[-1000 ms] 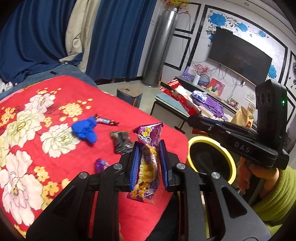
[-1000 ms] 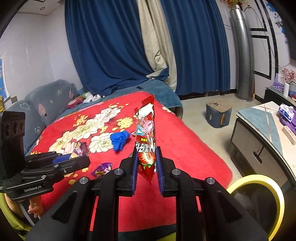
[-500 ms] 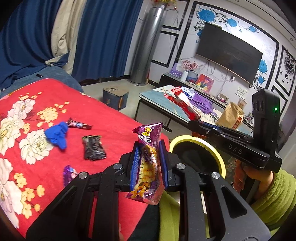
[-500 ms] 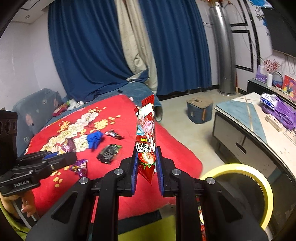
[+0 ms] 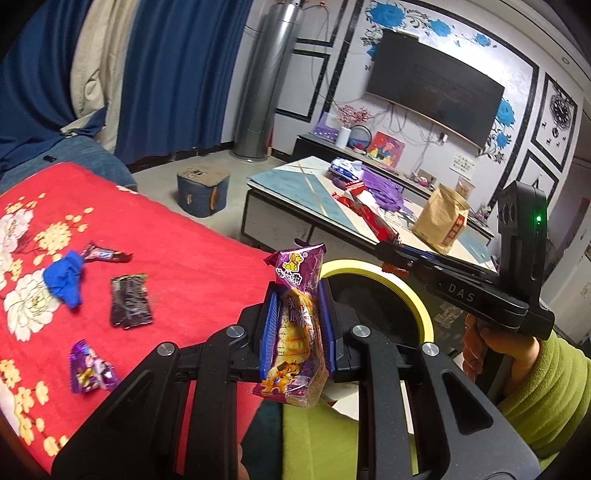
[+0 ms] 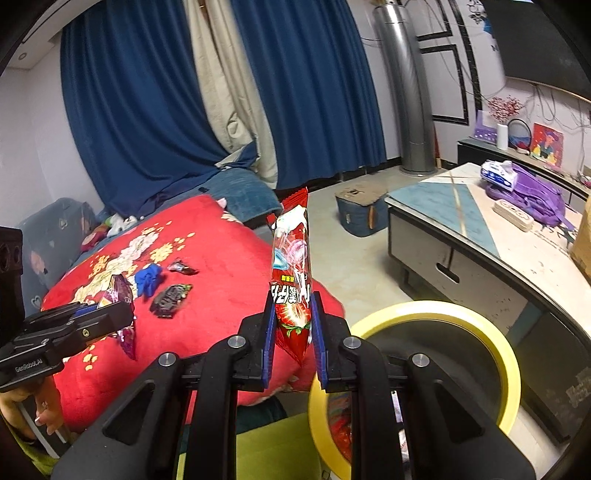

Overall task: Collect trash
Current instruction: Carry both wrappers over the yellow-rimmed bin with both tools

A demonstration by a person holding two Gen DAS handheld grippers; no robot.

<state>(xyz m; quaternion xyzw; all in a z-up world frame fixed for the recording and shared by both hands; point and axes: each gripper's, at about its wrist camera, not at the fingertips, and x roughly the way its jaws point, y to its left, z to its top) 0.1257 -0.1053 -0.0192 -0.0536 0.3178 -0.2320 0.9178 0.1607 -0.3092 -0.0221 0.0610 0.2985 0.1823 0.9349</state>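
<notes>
right gripper (image 6: 293,334) clamps red wrapper (image 6: 291,273) | yellow-rimmed bin (image 6: 436,314) beside

Deep blue curtains (image 6: 147,122) with a beige drape (image 6: 229,85) between them hang along the far wall, and a tall silver cylindrical unit (image 5: 264,79) stands on the pale floor (image 6: 354,258) beside them. A dark curved television (image 5: 434,86) is mounted on a white wall painted with blue flowers (image 5: 388,14) and black frame lines, above a low cabinet (image 5: 325,146) crowded with small ornaments. A low table with a blue and cream top (image 6: 439,210) stands in the middle of the room, a small blue stool (image 5: 202,192) sits on the floor near it, and a red blanket with white and yellow flowers (image 5: 177,258) covers the bed or sofa on the left.
</notes>
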